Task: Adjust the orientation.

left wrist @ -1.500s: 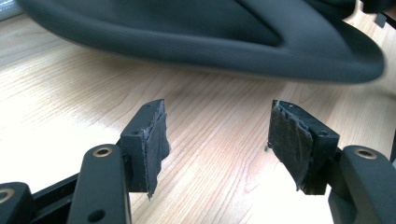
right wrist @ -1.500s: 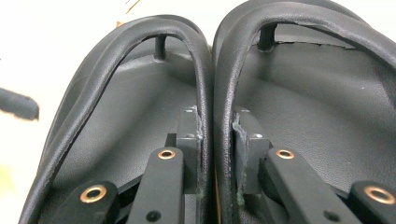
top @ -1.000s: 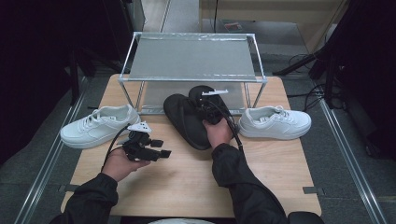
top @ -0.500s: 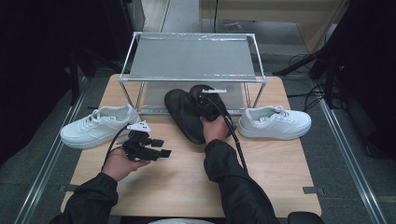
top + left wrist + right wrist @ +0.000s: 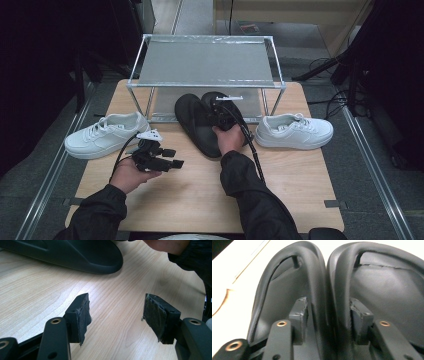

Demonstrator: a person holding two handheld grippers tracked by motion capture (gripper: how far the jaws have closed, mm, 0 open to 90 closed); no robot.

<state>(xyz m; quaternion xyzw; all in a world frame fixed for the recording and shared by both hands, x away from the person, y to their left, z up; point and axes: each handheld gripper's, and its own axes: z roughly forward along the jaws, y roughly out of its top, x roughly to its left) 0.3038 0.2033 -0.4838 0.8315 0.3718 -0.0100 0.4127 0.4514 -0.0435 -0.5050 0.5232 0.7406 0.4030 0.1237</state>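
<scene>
Wood table [image 5: 300, 175] on grey floor [image 5: 45, 175]. Metal rack [image 5: 207, 62] at far edge. Surroundings dark; cables [image 5: 325, 65] on floor right.

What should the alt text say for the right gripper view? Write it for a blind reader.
The right gripper pinches two black slippers together by their adjoining inner edges, left slipper and right slipper pressed side by side between its jaws. A strip of pale table shows at the upper left.
</scene>
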